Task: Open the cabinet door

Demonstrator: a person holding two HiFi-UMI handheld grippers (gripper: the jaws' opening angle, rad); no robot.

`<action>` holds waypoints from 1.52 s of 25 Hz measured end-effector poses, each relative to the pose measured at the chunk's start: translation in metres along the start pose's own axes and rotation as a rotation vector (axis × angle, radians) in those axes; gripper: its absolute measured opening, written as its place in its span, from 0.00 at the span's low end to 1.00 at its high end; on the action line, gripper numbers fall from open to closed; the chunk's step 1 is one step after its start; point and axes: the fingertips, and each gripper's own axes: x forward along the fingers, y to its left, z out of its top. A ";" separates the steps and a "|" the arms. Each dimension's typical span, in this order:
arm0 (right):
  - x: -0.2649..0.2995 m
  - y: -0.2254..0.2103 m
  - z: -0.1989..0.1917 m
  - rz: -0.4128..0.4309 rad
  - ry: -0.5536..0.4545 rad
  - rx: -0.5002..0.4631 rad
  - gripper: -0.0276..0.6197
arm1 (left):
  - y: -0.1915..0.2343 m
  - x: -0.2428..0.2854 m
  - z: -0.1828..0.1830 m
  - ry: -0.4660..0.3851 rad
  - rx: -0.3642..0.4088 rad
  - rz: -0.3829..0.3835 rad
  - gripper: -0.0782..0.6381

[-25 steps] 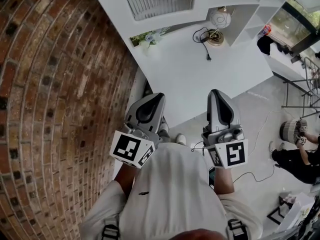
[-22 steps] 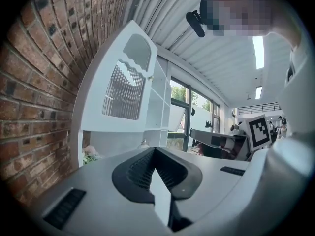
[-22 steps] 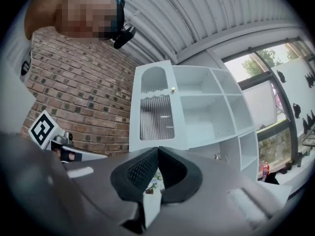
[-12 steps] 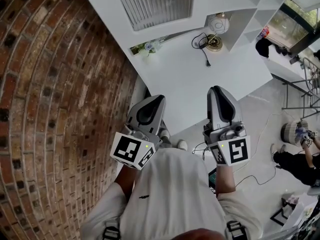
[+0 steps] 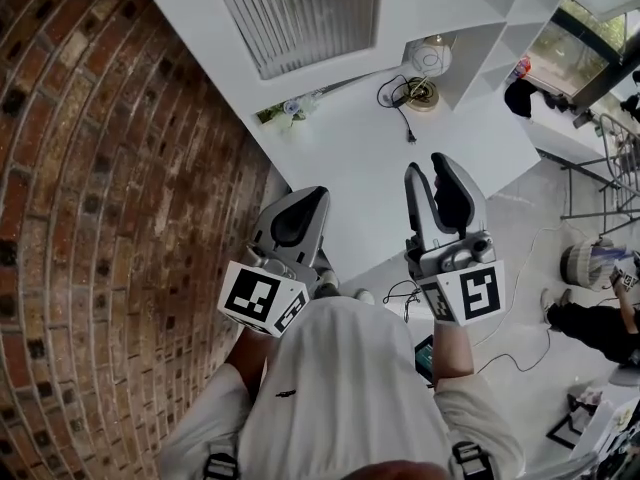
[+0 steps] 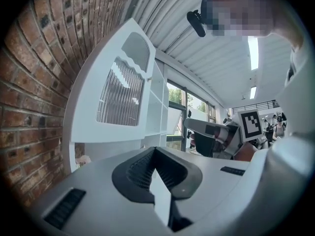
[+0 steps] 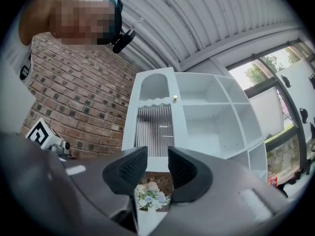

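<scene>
Approaching, nothing touched yet: cabinet door (image 7: 155,129) shut, well ahead of and above the right claw (image 7: 157,157), jaws just opening and empty; left claw (image 6: 153,154) clenched on nothing. Next, most likely: reach up to the gold knob (image 7: 174,98) at the door's upper right edge, clamp it, pull outward.

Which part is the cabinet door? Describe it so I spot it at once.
The white shelf unit stands against the brick wall. The cabinet door fills its column nearest the bricks. Unlike the open cubbies beside it, it has a ribbed panel and a small gold knob.
</scene>
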 end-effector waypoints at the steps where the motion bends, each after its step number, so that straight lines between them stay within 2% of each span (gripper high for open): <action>1: 0.003 -0.001 0.001 0.001 -0.006 0.003 0.26 | 0.002 0.002 0.001 0.001 0.007 -0.004 0.12; 4: 0.010 -0.009 -0.005 -0.005 0.034 -0.012 0.27 | 0.003 0.009 0.005 0.000 0.018 -0.018 0.12; 13: 0.040 -0.033 -0.010 -0.010 0.064 -0.015 0.34 | 0.019 0.031 0.015 0.003 0.011 -0.046 0.12; 22: 0.071 -0.054 -0.009 -0.013 0.056 -0.016 0.38 | 0.034 0.053 0.021 0.002 0.003 -0.061 0.12; 25: 0.082 -0.056 -0.012 -0.001 0.055 0.005 0.41 | 0.040 0.055 0.022 0.003 -0.003 -0.057 0.12; 32: 0.108 -0.058 -0.014 0.026 0.056 -0.009 0.48 | 0.048 0.066 0.026 -0.005 -0.015 -0.069 0.12; 38: 0.128 -0.069 -0.015 0.029 0.056 -0.003 0.50 | 0.057 0.078 0.027 -0.008 -0.023 -0.065 0.12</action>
